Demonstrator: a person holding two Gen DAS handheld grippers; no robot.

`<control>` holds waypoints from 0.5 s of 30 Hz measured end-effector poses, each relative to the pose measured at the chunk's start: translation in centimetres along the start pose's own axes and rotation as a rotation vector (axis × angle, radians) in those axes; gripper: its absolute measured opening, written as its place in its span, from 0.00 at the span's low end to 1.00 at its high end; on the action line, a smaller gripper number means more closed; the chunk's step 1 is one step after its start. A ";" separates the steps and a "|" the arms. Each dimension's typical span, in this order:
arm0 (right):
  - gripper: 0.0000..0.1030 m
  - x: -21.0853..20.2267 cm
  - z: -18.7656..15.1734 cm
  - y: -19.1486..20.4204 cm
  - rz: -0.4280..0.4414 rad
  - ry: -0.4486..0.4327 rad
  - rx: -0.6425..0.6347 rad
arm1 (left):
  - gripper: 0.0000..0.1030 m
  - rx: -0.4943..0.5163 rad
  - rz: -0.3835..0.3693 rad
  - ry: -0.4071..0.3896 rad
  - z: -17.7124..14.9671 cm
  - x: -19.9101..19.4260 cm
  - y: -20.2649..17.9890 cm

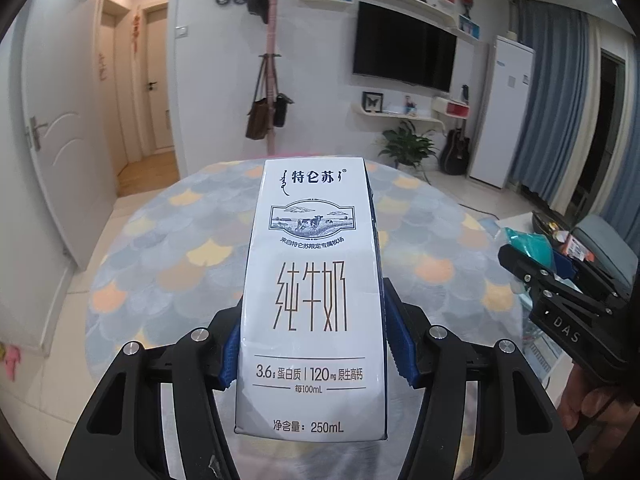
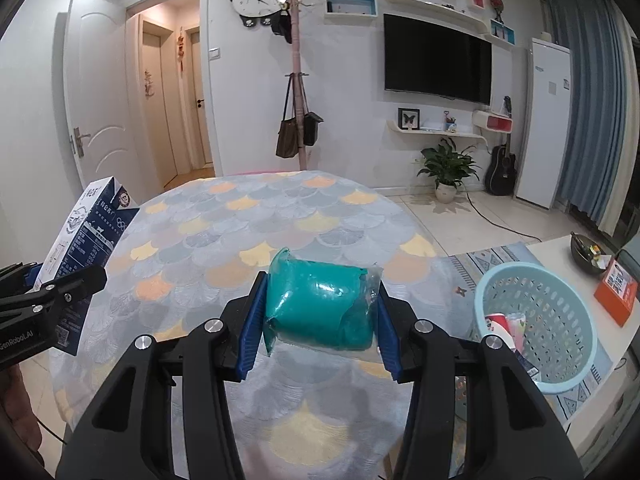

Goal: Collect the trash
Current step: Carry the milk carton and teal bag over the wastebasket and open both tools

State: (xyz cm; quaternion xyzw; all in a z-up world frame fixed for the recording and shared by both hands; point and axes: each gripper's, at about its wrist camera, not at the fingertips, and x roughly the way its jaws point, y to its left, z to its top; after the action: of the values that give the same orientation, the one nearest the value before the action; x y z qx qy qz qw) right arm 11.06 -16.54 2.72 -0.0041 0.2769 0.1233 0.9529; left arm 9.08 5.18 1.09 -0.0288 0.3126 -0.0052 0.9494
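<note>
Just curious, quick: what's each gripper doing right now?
Left gripper: shut on the milk carton.
Right gripper: shut on the teal packet.

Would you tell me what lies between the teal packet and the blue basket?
Nothing but bare tablecloth and floor separates the teal packet from the blue basket, seen in the right wrist view.

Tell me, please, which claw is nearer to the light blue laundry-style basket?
The right claw, gripping a teal packet, has the basket just off its right side. The left claw, holding the milk carton, is on the far side.
</note>
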 end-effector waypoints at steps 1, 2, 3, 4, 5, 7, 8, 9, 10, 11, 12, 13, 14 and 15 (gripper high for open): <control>0.44 0.0 0.0 -0.4 -0.001 0.001 0.005 | 0.55 0.009 -0.006 -0.002 0.1 0.0 -0.6; 0.44 0.0 -0.1 -0.8 -0.004 0.000 0.012 | 0.55 0.015 -0.010 -0.003 0.2 0.1 -0.9; 0.44 0.0 -0.1 -1.1 -0.007 -0.003 0.018 | 0.55 0.021 -0.015 -0.002 0.3 0.2 -1.2; 0.44 -0.1 -0.2 -1.5 -0.009 -0.005 0.026 | 0.55 0.031 -0.023 -0.002 0.4 0.4 -1.7; 0.44 -0.1 -0.2 -2.1 -0.011 -0.007 0.036 | 0.55 0.041 -0.029 -0.002 0.5 0.5 -2.2; 0.44 -0.1 -0.3 -3.2 -0.018 -0.010 0.054 | 0.55 0.054 -0.045 -0.003 0.7 0.8 -3.0; 0.44 -0.1 -0.4 -3.6 -0.023 -0.012 0.059 | 0.55 0.061 -0.053 0.000 0.8 1.0 -3.5; 0.44 -0.1 -0.5 -4.0 -0.027 -0.015 0.067 | 0.55 0.069 -0.061 0.003 1.0 1.2 -3.9; 0.44 -0.1 -0.6 -4.7 -0.033 -0.017 0.077 | 0.55 0.079 -0.069 0.005 1.1 1.5 -4.5; 0.44 -0.1 -0.6 -5.3 -0.039 -0.018 0.087 | 0.55 0.088 -0.076 0.006 1.1 1.6 -5.0; 0.44 -0.1 -0.7 -6.1 -0.046 -0.020 0.101 | 0.55 0.098 -0.083 0.007 1.2 1.8 -5.5; 0.44 -0.1 -0.8 -6.6 -0.051 -0.021 0.111 | 0.55 0.108 -0.092 0.010 1.4 2.2 -6.2; 0.44 -0.1 -1.0 -7.5 -0.059 -0.022 0.125 | 0.55 0.117 -0.097 0.014 1.5 2.5 -7.0; 0.44 -0.2 -1.1 -8.4 -0.069 -0.024 0.139 | 0.55 0.129 -0.103 0.022 1.7 3.0 -7.8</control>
State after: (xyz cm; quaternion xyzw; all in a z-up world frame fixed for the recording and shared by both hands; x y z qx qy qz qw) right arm 12.34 -24.78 1.37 0.0541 0.2731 0.0710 0.9578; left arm 12.55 -2.63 1.13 0.0167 0.3200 -0.0744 0.9444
